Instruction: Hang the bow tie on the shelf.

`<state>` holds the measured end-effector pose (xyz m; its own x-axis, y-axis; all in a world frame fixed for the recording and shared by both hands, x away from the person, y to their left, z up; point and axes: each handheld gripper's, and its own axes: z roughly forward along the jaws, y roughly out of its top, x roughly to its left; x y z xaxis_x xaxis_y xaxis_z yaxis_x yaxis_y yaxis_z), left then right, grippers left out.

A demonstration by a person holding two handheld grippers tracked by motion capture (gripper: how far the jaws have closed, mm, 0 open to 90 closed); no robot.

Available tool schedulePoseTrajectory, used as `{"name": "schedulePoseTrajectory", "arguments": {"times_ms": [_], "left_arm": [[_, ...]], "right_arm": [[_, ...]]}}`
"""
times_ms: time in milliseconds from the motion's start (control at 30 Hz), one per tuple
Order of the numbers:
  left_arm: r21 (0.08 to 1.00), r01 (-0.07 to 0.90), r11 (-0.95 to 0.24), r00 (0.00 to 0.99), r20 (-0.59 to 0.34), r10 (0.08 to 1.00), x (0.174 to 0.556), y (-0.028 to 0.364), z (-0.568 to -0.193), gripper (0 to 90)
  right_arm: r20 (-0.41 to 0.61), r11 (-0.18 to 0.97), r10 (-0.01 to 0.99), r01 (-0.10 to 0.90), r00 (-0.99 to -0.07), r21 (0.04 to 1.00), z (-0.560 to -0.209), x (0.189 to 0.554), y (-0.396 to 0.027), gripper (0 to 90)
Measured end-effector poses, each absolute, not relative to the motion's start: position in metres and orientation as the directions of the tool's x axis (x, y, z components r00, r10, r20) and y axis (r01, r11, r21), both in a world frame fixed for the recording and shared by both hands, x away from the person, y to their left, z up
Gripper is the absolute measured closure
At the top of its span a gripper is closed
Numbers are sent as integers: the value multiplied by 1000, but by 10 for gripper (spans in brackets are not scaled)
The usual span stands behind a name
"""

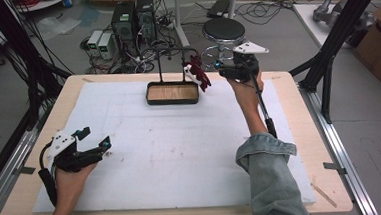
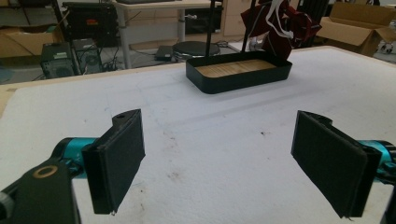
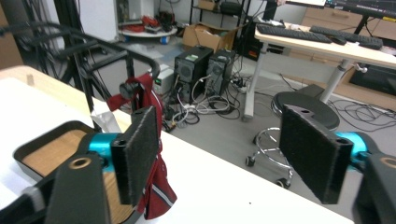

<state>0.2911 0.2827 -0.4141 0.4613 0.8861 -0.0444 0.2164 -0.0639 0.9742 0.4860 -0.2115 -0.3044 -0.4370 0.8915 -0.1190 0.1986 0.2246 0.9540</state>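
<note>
Dark red garment (image 1: 198, 75) hangs from the rack over the black tray (image 1: 172, 93) at the worktop's far edge; right claw (image 1: 226, 69) gapes wide just beside it, seemingly positioned for access, while left claw (image 1: 94, 142) idles wide, well apart.

High view looks down from above the worktop (image 1: 146, 155); both gripper views sit low, sharing the tray (image 2: 239, 72).

Gripper (image 3: 224, 156) jaws apart, red cloth (image 3: 152, 154), tray (image 3: 35, 149)
</note>
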Motion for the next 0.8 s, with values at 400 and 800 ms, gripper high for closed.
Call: {"name": "schedulePoseTrajectory", "arguments": {"times_ms": [400, 800], "left_arm": [[974, 216, -68, 461, -41, 886, 290, 283, -415, 175], [971, 226, -73, 459, -40, 888, 293, 282, -417, 175]], "right_arm": [[-79, 160, 906, 165, -417, 973, -292, 455, -245, 176], [-38, 107, 917, 154, -398, 982, -285, 420, -276, 121]]}}
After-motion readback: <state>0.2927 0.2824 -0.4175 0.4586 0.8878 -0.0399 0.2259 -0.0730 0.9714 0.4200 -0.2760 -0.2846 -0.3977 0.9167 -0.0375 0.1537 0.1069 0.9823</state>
